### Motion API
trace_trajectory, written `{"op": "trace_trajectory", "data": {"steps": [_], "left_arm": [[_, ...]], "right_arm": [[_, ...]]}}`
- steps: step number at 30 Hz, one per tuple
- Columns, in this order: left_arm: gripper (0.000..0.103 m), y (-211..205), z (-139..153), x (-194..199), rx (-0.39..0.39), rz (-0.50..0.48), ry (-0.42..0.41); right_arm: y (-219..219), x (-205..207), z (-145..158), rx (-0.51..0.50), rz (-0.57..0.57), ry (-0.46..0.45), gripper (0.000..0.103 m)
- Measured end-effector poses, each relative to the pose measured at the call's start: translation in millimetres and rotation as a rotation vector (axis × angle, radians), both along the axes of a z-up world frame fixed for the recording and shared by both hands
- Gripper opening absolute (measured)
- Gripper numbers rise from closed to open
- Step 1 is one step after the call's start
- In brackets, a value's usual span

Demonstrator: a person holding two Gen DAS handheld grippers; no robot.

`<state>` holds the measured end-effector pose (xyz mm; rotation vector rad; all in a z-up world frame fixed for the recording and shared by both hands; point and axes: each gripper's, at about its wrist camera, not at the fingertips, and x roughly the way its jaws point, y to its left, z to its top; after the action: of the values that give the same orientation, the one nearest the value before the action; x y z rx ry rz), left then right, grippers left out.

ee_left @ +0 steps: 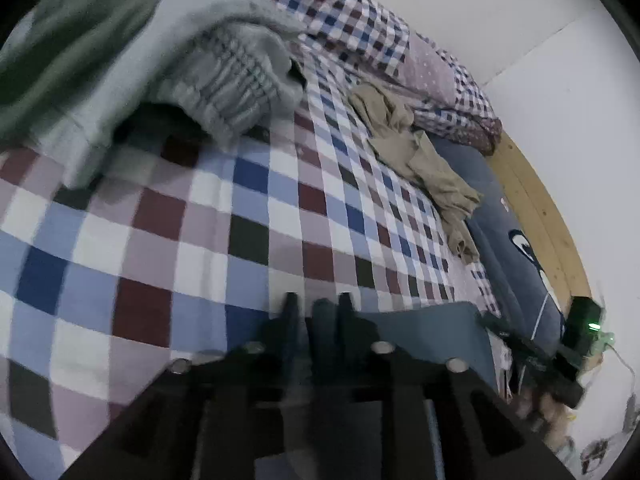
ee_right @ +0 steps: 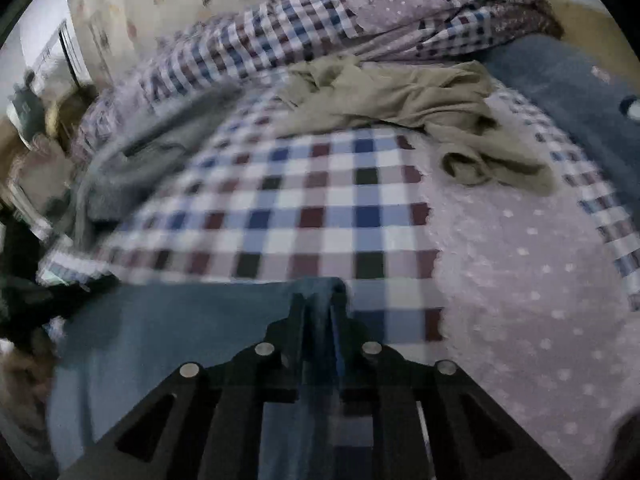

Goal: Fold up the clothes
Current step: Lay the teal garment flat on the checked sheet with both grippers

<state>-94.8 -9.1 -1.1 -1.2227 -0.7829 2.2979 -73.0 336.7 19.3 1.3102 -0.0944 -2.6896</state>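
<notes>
Your right wrist camera gives the clearer grip: the right gripper (ee_right: 319,304) has its jaws drawn nearly together on a corner of the blue garment (ee_right: 168,340), the cloth pinched up between the pads and spreading away to the left over the checked bedspread (ee_right: 320,216). Your left wrist camera shows the same blue garment (ee_left: 432,332) from the other side — a fold of it stands between the fingers of the left gripper (ee_left: 318,308), whose jaws are partly open; whether the pads actually press on the cloth you cannot tell from this blurred view. Only the left view shows the grey-green sweater (ee_left: 168,52) with its ribbed cuff lying at the upper left, and the other gripper at the far right edge. Only the right view shows the pink dotted patch (ee_right: 528,280) of the bedding. Both views show the crumpled beige garment (ee_left: 420,160) further up the bed, beside the dark blue pillow (ee_left: 516,248).
</notes>
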Motion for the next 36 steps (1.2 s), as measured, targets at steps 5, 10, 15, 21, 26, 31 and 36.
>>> {"op": "trace_trajectory", "data": {"steps": [5, 10, 15, 21, 26, 31, 36], "left_arm": [[0.053, -3.1, 7.9, 18.7, -0.004, 0.018, 0.013], [0.053, 0.5, 17.5, 53.3, -0.024, -0.011, 0.014], [0.053, 12.7, 30.3, 102.0, -0.071, -0.080, 0.036], [0.054, 24.0, 30.5, 185.5, -0.092, -0.144, 0.029], [0.053, 30.5, 30.7, 233.0, -0.096, -0.153, 0.023], [0.053, 33.9, 27.1, 261.5, -0.108, -0.165, 0.000], [0.053, 29.8, 21.4, 276.8, -0.099, -0.157, -0.022]], "right_arm": [[15.9, 46.5, 45.6, -0.115, 0.023, 0.103, 0.050], [16.1, 114.6, 49.4, -0.141, 0.045, 0.086, 0.050], [17.1, 191.6, 26.3, -0.117, 0.046, 0.028, 0.050], [28.1, 239.5, -2.0, -0.072, 0.010, -0.047, 0.046], [21.8, 251.2, -15.4, -0.032, 0.048, -0.069, 0.022], [23.4, 265.6, -13.9, -0.024, 0.029, -0.064, 0.003], [36.4, 275.4, -13.1, 0.025, -0.062, -0.072, 0.000]]}}
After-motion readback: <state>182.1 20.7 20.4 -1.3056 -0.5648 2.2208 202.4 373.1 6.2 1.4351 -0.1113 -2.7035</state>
